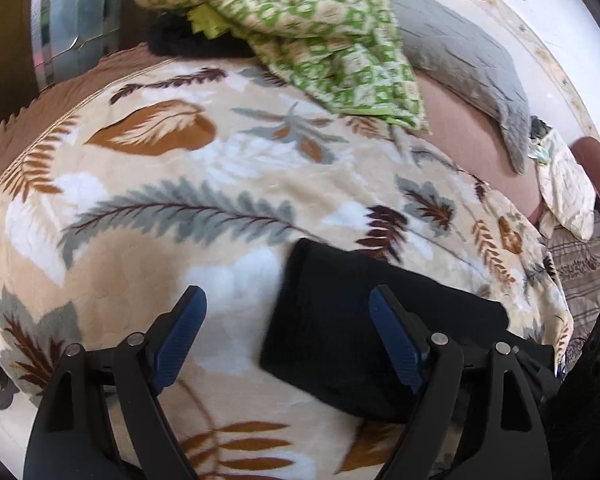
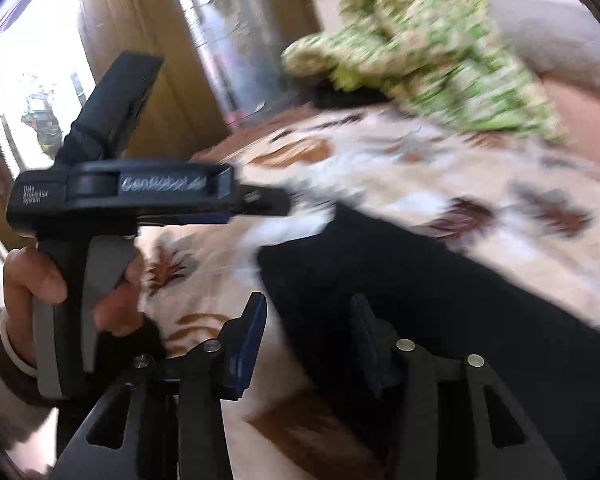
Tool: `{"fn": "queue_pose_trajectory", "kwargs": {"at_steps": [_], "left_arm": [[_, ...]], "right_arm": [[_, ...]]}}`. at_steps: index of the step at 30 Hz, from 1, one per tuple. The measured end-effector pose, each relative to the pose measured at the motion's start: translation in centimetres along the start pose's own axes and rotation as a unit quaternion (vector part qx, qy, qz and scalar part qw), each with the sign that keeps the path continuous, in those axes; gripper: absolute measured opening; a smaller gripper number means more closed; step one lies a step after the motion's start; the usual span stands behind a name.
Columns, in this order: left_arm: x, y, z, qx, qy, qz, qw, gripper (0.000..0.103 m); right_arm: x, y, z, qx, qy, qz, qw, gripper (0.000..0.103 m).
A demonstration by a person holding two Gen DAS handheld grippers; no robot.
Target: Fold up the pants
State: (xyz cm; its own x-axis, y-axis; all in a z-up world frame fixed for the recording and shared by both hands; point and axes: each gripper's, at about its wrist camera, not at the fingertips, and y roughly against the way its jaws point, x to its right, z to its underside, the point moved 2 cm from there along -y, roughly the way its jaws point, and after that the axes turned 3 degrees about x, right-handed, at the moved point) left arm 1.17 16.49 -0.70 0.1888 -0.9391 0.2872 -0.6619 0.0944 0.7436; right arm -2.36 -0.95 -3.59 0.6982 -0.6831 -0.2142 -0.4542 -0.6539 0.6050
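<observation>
The black pants (image 1: 340, 332) lie folded in a flat block on a leaf-patterned blanket (image 1: 160, 200). They also show in the right wrist view (image 2: 440, 280). My left gripper (image 1: 288, 312) is open and empty, hovering just above the pants' left edge, its right finger over the cloth. My right gripper (image 2: 308, 316) is open and empty above the pants' left edge. The left gripper with the hand that holds it also shows in the right wrist view (image 2: 268, 200), seen side-on. The right wrist view is blurred.
A green-and-cream patterned cloth (image 1: 300, 24) is heaped at the far end of the bed, over a dark item (image 1: 192, 40). A grey pillow (image 1: 468, 60) lies to the right. A wooden door (image 2: 148, 60) stands to the left.
</observation>
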Motion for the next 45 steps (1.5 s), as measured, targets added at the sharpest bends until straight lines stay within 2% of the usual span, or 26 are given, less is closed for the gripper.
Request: {"fn": "queue_pose_trajectory", "kwargs": {"at_steps": [2, 4, 6, 9, 13, 15, 17, 21, 26, 34, 40, 45], "left_arm": [[1.4, -0.4, 0.3, -0.006, -0.011, 0.01, 0.9999, 0.084], [2.9, -1.1, 1.0, -0.015, -0.027, 0.008, 0.9995, 0.084], [4.1, -1.7, 1.9, -0.015, -0.041, -0.003, 0.999, 0.084], [5.1, -2.5, 3.2, -0.017, -0.064, -0.025, 0.9975, 0.084], [4.8, -4.3, 4.5, -0.03, -0.07, -0.045, 0.9961, 0.084], [4.6, -5.0, 5.1, -0.021, -0.084, -0.075, 0.9934, 0.089], [4.4, -5.2, 5.3, -0.016, -0.083, -0.082, 0.9931, 0.092], [4.2, -4.7, 5.2, -0.022, -0.071, -0.088, 0.9933, 0.092], [5.0, -3.3, 5.2, -0.003, -0.077, -0.103, 0.9918, 0.092], [7.9, -0.1, 4.7, 0.04, -0.085, -0.084, 0.992, 0.092], [10.8, 0.1, 5.1, 0.046, -0.117, -0.074, 0.9893, 0.092], [13.2, -0.7, 6.1, 0.032, -0.131, -0.052, 0.9895, 0.092]], "right_arm": [[2.0, 2.1, 0.2, 0.012, -0.011, 0.043, 0.999, 0.044], [4.3, 3.0, 0.7, 0.004, -0.037, 0.074, 0.997, 0.044], [6.1, 3.6, 1.6, -0.007, -0.057, 0.105, 0.993, 0.044], [7.0, 4.2, 2.9, -0.021, -0.051, 0.134, 0.989, 0.044], [7.4, 4.1, 4.7, -0.038, -0.048, 0.148, 0.987, 0.044], [7.7, 3.3, 5.7, -0.053, -0.052, 0.15, 0.986, 0.045], [7.7, 3.6, 6.0, -0.042, -0.053, 0.15, 0.986, 0.045], [7.9, 4.5, 5.7, -0.043, -0.064, 0.142, 0.987, 0.046], [8.7, 6.9, 5.4, -0.028, -0.064, 0.168, 0.983, 0.054], [11.6, 10.8, 6.9, -0.019, -0.092, 0.217, 0.972, 0.056], [13.5, 12.6, 8.8, -0.025, -0.119, 0.237, 0.964, 0.056], [14.4, 14.3, 10.0, -0.017, -0.134, 0.253, 0.958, 0.056]]}}
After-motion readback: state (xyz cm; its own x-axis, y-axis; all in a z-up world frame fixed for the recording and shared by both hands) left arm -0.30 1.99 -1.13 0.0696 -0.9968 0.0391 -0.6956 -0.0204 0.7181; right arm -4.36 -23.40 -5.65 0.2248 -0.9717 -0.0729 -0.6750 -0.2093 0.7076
